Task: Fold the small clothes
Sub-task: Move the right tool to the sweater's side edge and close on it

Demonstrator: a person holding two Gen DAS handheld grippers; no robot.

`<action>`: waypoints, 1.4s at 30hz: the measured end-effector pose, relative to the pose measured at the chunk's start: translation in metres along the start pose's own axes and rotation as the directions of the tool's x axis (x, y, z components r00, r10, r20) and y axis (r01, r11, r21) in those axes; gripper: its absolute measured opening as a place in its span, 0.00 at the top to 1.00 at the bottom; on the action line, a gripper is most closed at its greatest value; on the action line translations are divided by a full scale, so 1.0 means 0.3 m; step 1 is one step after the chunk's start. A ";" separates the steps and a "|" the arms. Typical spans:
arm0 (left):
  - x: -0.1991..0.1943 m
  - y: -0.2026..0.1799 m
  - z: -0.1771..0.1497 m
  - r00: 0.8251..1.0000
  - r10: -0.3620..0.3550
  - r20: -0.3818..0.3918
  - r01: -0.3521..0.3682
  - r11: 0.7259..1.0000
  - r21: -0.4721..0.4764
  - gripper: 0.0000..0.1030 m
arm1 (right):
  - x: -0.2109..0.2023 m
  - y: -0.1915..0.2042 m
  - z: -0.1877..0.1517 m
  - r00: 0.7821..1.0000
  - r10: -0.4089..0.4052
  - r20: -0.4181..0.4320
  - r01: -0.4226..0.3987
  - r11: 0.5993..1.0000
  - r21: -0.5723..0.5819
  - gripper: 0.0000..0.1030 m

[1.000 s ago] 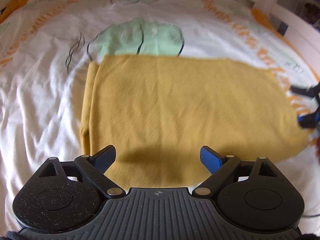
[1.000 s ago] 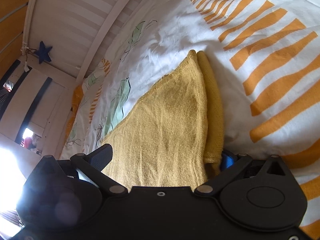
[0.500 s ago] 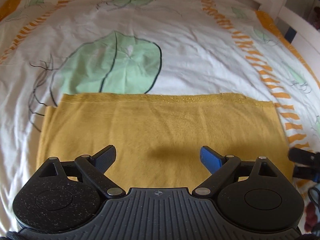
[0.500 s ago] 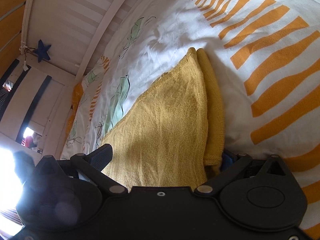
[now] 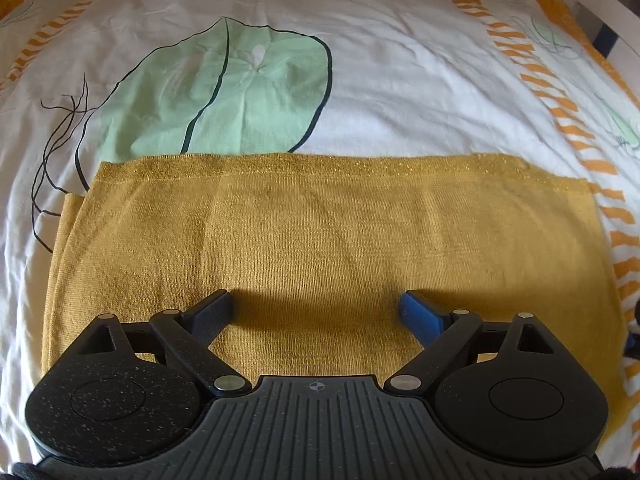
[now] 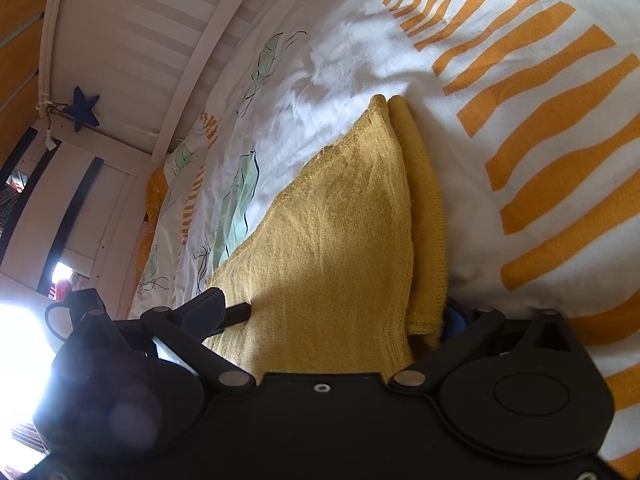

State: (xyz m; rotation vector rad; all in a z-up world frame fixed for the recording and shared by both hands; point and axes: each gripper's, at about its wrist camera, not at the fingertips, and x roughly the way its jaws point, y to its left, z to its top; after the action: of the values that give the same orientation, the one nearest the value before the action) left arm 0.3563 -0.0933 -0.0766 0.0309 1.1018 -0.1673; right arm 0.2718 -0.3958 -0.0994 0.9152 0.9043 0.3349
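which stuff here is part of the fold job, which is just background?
In the job:
yellow knit garment
left gripper, open above it
right gripper, open at its edge

Background:
printed bedsheet
blue star
white bed rail

The folded garment [image 5: 328, 240] is mustard-yellow knit with a glittery far hem. The bedsheet [image 5: 400, 92] is white, printed with a pale green leaf [image 5: 224, 92] outlined dark, and orange dashed stripes [image 6: 552, 128]. A navy star [image 6: 82, 114] hangs far left.

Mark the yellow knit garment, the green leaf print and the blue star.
yellow knit garment [image 5: 320, 240], left wrist view, middle of top layer
green leaf print [image 5: 224, 92], left wrist view, centre of the leaf
blue star [image 6: 82, 112], right wrist view, its middle
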 end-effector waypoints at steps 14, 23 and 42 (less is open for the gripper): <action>0.007 -0.005 0.007 1.000 0.010 0.006 -0.010 1.000 -0.007 0.10 | 0.025 -0.028 0.026 0.990 0.129 0.052 -0.131 0.991 0.030 0.00; -0.166 0.122 -0.083 0.994 -0.051 0.095 0.061 0.993 -0.105 0.13 | 0.043 0.024 0.017 0.999 0.038 0.010 -0.038 0.996 -0.076 0.14; -0.327 0.494 -0.173 0.977 0.039 0.207 -0.010 0.990 -0.143 0.13 | 0.008 0.219 -0.029 0.969 -0.226 0.104 0.245 0.936 -0.252 0.76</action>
State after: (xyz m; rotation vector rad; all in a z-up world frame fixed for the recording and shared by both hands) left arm 0.2894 0.0703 -0.0213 -0.0981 0.8996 -0.0680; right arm 0.2737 -0.3509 -0.0508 0.5630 0.8677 0.2066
